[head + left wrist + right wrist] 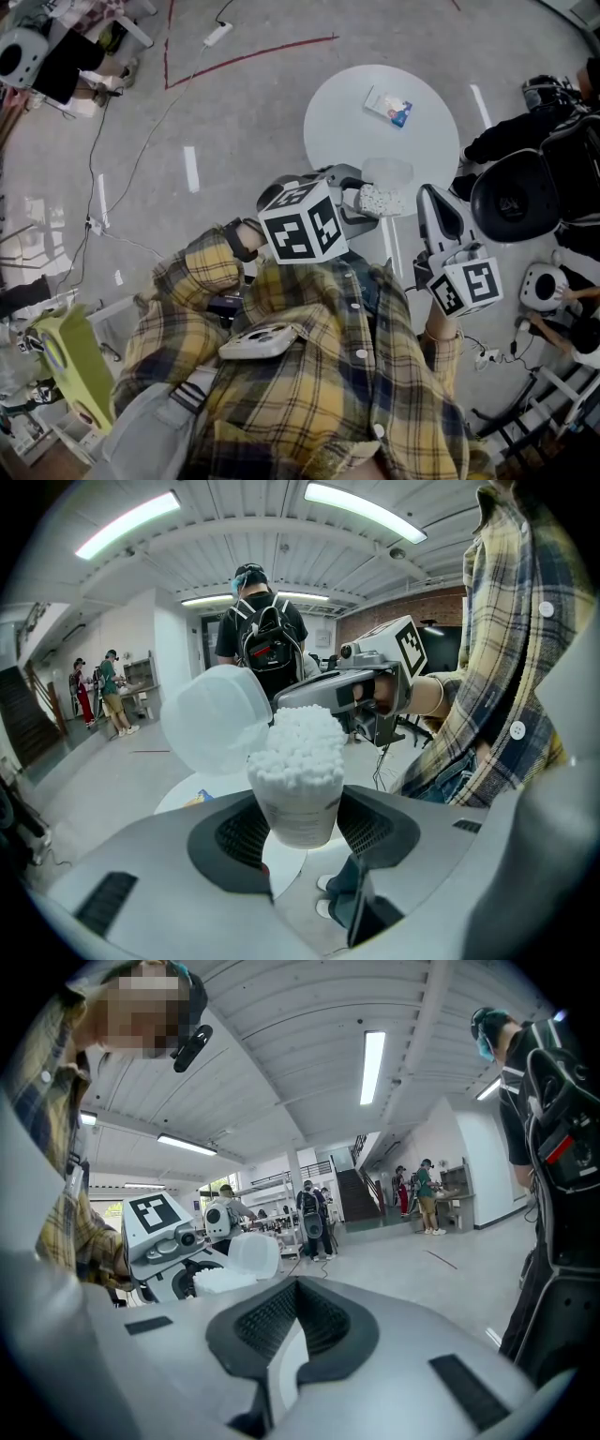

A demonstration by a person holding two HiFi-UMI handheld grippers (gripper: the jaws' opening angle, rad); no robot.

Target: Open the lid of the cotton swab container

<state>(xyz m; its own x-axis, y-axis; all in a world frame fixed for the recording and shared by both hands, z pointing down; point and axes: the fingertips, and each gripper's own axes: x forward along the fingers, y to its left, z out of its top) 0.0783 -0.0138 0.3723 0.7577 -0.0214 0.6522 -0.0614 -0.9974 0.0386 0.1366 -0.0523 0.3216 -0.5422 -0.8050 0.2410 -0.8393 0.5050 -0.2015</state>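
Note:
The cotton swab container (pixel 298 808), a clear cup packed with white swabs (pixel 296 747), is clamped between the dark pads of my left gripper (pixel 298 829). Its translucent lid (pixel 216 719) hangs flipped open to the upper left, still attached at the rim. In the head view the container (pixel 380 200) sits at the left gripper's (pixel 373 201) tips with the lid (pixel 387 172) beyond it, above the round table's near edge. My right gripper (pixel 292 1324) is shut with nothing in it and hovers beside the container (pixel 221 1281), apart from it. In the head view the right gripper (pixel 434 199) stands right of the cup.
A round white table (pixel 347 122) carries a small blue-and-white pack (pixel 388 106). A black office chair (pixel 520 202) and a seated person are at the right. Cables run over the grey floor (pixel 187 112). A person with a black backpack (pixel 267 639) stands behind.

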